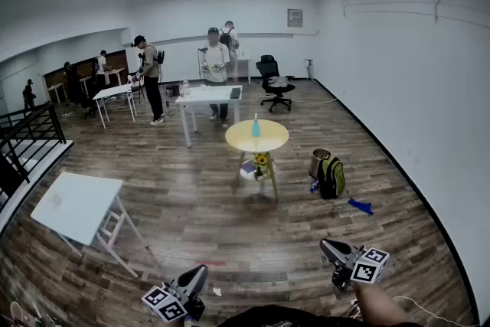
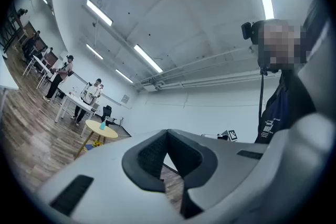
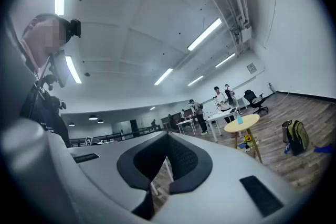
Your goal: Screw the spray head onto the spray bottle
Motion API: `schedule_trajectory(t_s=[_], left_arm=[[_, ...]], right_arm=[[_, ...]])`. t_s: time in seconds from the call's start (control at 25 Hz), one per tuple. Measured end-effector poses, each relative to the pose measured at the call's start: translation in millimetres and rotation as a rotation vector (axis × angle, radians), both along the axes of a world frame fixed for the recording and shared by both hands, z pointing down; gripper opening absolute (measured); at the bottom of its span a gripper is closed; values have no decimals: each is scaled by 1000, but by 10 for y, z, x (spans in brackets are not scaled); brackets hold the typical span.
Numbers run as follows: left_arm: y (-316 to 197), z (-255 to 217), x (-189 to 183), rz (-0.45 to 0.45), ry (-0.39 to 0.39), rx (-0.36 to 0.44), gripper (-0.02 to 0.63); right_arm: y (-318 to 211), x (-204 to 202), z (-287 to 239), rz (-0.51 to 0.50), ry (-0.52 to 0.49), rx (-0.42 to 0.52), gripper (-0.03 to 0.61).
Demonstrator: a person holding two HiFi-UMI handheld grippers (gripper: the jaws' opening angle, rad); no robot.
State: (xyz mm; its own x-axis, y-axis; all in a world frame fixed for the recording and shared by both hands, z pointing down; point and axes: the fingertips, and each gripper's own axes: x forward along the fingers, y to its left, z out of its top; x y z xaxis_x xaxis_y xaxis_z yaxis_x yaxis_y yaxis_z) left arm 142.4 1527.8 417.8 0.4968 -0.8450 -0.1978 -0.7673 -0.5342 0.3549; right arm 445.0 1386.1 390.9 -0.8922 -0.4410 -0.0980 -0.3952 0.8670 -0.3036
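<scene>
Frankly, with left claw (image 1: 200,270) and right claw (image 1: 326,245) both closed empty, I risked knocking the distant twelve-o'clock spray bottle (image 1: 256,126) over.

My left tongs (image 1: 197,276) and right tongs (image 1: 329,247) have pale grey shells with dark tips, and each carries a cube (image 1: 164,304) of black-and-white square markers. Their pads (image 2: 149,157) are black (finely textured, by the look). I see a dark navy top (image 2: 278,113) with white print, and a black head camera (image 2: 251,31) trailing a thin cable (image 2: 261,97).
</scene>
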Motion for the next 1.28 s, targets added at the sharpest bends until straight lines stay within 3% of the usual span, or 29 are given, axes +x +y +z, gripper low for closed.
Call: schedule_trajectory(t_s=[0.52, 1.28], left_arm=[[-20, 96, -8, 33, 22, -9, 6], [-26, 147, -431, 28, 31, -8, 6]], right_arm=[[106, -111, 63, 1, 15, -6, 11], [35, -447, 86, 17, -25, -31, 11]])
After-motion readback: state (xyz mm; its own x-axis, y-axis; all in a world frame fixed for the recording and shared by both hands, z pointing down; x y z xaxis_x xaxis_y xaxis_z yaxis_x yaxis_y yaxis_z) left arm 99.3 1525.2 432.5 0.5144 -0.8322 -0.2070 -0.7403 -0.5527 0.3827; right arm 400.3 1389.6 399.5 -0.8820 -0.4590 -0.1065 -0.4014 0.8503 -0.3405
